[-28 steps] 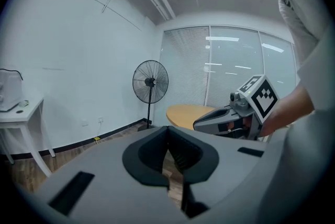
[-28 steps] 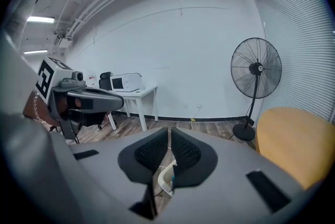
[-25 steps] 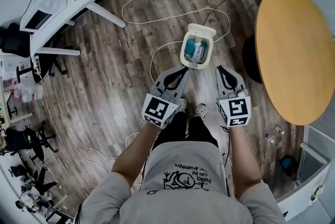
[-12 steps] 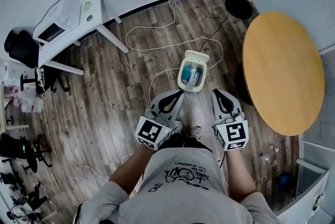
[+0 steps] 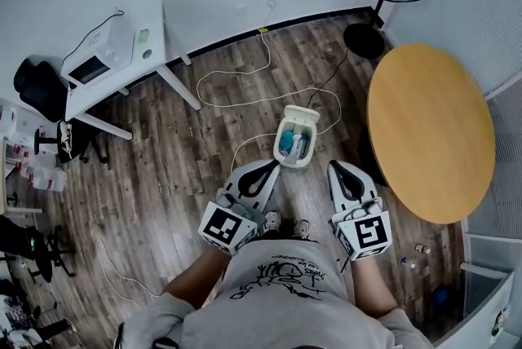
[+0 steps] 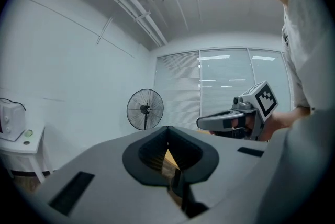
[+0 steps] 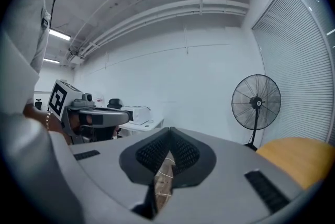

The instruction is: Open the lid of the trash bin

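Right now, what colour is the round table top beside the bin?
The round table top is plain yellowish-orange; the head view shows it best.

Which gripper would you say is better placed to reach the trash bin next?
Left, marginally, I think. In the head view the left gripper lies nearer the trash bin, whose lid already stands open, and angles toward it; the right gripper, jaws just closed empty, points past its side.
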The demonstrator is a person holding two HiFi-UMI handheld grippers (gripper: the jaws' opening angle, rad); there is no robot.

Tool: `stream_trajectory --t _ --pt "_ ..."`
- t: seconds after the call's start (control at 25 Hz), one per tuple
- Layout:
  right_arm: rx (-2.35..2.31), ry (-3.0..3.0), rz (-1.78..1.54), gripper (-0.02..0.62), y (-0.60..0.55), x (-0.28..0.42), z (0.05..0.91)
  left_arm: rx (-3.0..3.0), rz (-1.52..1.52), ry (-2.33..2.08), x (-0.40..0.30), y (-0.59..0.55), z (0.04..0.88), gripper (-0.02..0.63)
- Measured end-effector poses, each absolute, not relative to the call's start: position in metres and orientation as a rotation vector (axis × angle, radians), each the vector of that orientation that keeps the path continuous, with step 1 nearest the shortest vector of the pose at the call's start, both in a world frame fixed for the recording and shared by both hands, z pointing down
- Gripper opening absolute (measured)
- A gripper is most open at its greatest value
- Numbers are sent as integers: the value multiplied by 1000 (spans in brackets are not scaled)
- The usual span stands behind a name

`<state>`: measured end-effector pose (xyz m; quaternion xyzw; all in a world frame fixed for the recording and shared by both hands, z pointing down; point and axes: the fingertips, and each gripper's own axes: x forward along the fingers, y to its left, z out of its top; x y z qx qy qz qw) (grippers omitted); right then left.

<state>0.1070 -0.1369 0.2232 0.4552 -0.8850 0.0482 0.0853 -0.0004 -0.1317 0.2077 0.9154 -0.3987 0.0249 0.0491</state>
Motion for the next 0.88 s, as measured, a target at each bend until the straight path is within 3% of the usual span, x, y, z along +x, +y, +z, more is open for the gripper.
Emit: stream_trajectory --t 0.88 --pt "1394 -2701 36 5 -108 116 143 2870 -46 -1212 11 -109 133 15"
